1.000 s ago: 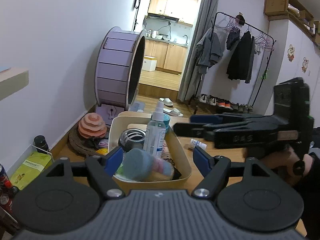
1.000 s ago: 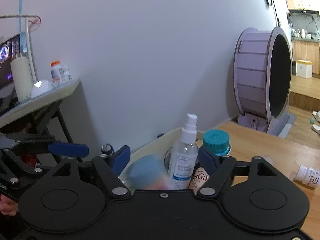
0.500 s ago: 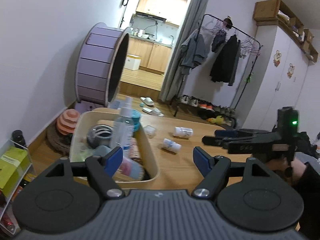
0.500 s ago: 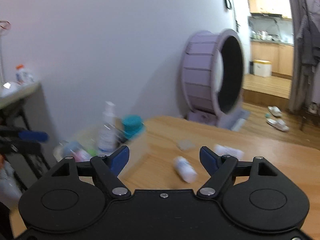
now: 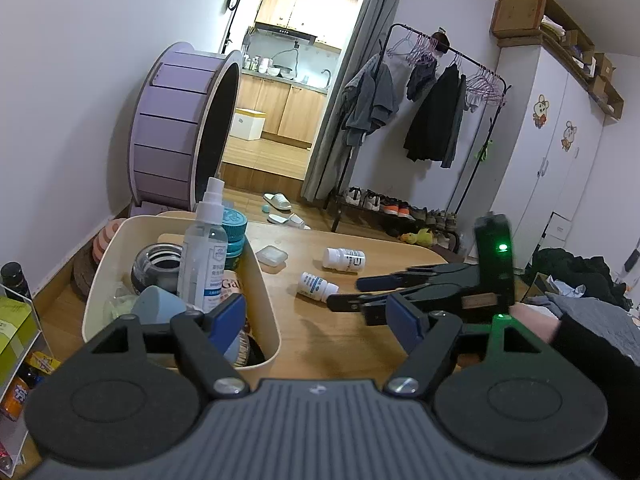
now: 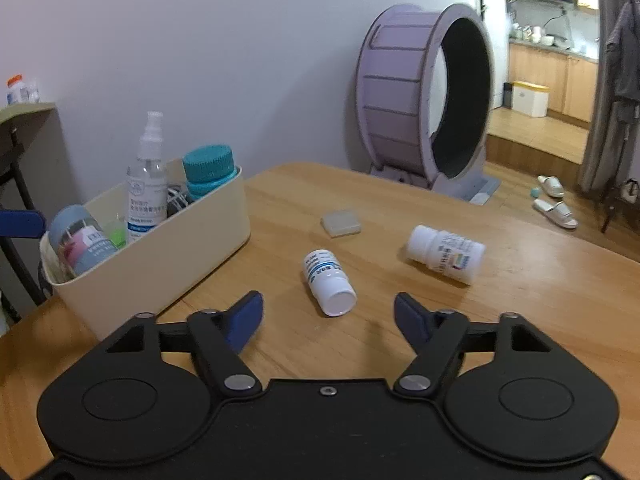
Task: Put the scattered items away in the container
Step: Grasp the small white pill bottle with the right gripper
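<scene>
The wooden bench has a light brown top with a rounded far edge. At the left of the frame a cream container stands on it, filled with bottles. In the middle a small white bottle lies on its side, its cap toward the camera. To the right of it lies a bigger white bottle, also on its side. Behind them, toward the upper middle, a small translucent box lies flat. All three are apart from each other.

Cream container; teal-capped jar; white bottle, blue-banded label; second white bottle; purple wheel; light wood table.
</scene>
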Available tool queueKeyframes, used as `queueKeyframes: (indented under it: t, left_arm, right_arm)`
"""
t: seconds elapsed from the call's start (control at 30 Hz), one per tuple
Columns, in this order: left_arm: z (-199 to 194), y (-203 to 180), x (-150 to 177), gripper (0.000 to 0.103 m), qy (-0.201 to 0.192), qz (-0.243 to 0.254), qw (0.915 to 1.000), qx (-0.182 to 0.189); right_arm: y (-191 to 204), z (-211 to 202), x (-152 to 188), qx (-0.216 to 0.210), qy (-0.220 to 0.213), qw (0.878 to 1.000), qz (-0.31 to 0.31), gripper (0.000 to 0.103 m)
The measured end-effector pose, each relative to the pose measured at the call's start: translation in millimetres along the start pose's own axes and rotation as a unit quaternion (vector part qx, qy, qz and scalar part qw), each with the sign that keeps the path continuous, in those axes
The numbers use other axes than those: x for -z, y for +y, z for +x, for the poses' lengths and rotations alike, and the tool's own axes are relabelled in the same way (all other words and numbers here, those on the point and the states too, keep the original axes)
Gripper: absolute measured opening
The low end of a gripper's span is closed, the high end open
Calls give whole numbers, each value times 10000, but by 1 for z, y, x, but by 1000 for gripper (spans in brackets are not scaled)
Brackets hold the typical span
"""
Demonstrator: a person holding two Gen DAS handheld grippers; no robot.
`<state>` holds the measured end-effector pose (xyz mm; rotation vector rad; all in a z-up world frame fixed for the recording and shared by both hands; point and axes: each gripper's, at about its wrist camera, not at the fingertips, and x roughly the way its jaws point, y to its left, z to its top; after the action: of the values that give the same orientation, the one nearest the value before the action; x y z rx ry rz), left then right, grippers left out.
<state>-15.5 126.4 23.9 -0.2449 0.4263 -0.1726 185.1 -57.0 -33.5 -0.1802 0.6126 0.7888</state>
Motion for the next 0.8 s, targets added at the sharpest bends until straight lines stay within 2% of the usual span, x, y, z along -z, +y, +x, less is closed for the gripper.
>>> queueKeyframes:
  t: [0.03, 0.2, 0.27, 0.3, 0.4, 0.67, 0.8]
  left_arm:
    - [0, 1, 0, 76, -10, -16, 10000, 1]
    - [0, 1, 0, 76, -27, -84, 10000, -19]
    - [0, 1, 0, 76, -22, -78, 10000, -33]
    - [-1, 0, 2, 76, -17, -73, 10000, -37]
    - [-2, -2, 2, 76, -7, -63, 10000, -32]
    - [0, -5, 1, 76, -1, -37, 10000, 1]
    - [1, -6, 1, 76, 9, -22, 10000, 13]
  right_arm:
    - [0, 4, 0, -16, 27, 10000, -55, 60]
    - [-2, 19, 0, -24, 136, 9998, -146, 54]
    - [-4, 24, 0, -66, 209, 9997, -115, 46]
    - [-5, 26, 1, -100, 250, 9996, -90, 37]
    - [-8, 26, 2, -162, 233, 9996, -35, 26]
    - [-3, -24, 2, -174, -183, 9997, -6, 25]
    - [10, -40, 7, -149, -99, 9996, -235, 25]
